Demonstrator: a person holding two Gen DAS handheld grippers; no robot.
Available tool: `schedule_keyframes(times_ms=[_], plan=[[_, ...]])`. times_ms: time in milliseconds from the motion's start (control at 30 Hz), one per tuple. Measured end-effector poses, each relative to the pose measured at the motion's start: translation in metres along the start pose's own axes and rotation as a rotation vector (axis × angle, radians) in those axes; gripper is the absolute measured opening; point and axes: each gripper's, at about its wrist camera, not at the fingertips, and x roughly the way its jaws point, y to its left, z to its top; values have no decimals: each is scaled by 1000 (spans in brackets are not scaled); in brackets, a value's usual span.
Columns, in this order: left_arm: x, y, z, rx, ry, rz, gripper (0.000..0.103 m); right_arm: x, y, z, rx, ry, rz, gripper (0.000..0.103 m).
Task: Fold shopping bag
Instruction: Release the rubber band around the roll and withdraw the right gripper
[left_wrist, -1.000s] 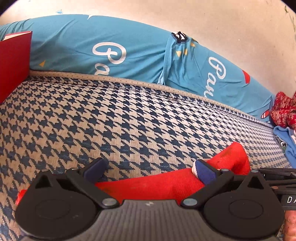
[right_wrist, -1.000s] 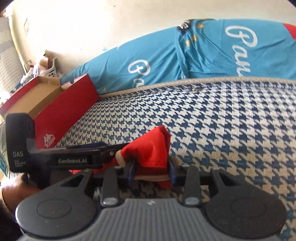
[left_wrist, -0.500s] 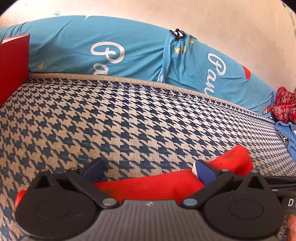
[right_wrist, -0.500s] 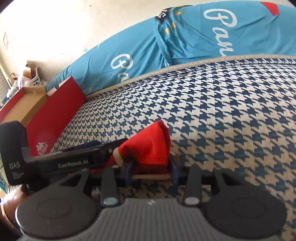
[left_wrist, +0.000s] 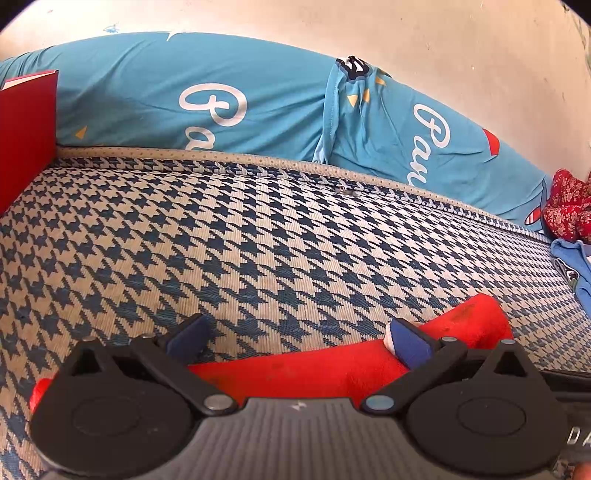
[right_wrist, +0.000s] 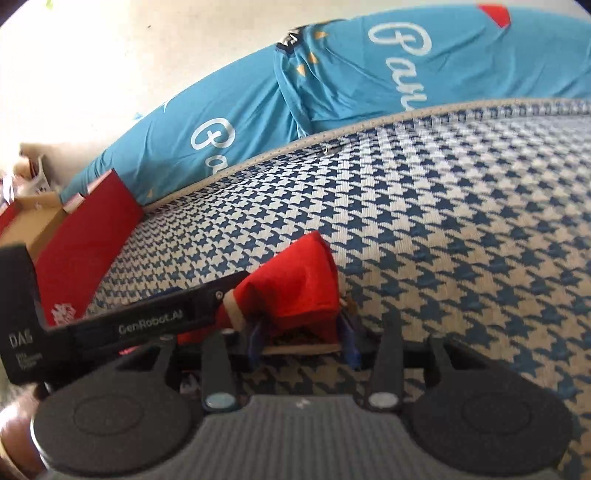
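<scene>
I've got the red fabric shopping bag lying folded into a narrow band on the blue-and-cream houndstooth mattress, close in front of both grippers and well short of the blue printed bolster pillows along the wall. My left gripper is released: jaws spread wide, the bag band running across beneath them, its right blue pad lying against the bag's raised end, the left pad clear of it. My right gripper is clenched on the bunched end of the bag, fabric standing up between the blue pads. In the right wrist view the left gripper's black body crosses just left of that bunch. Red cardboard box sits on the mattress left of the bag, against the pillows. Red patterned cloth at the mattress's right edge.
</scene>
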Motion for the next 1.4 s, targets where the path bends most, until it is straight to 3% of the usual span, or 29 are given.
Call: schedule_keyframes(times_ms=[200, 267, 433, 533, 1067, 1200, 1400], plan=[[1, -6, 0, 2, -2, 1, 103, 2, -29, -6, 222, 10, 118, 40], [1, -3, 1, 1, -3, -1, 103, 1, -29, -9, 241, -3, 114, 40], [1, -2, 1, -5, -3, -5, 103, -7, -9, -19, 203, -54, -2, 45], [1, -2, 2, -6, 0, -8, 103, -9, -3, -18, 140, -69, -15, 45], [1, -2, 1, -10, -7, -11, 103, -18, -10, -14, 113, -108, 78, 45], [1, 2, 2, -14, -5, -15, 103, -13, -18, -13, 152, -87, 128, 45], [0, 1, 1, -13, -4, -16, 103, -11, -14, -13, 116, -28, 132, 46]])
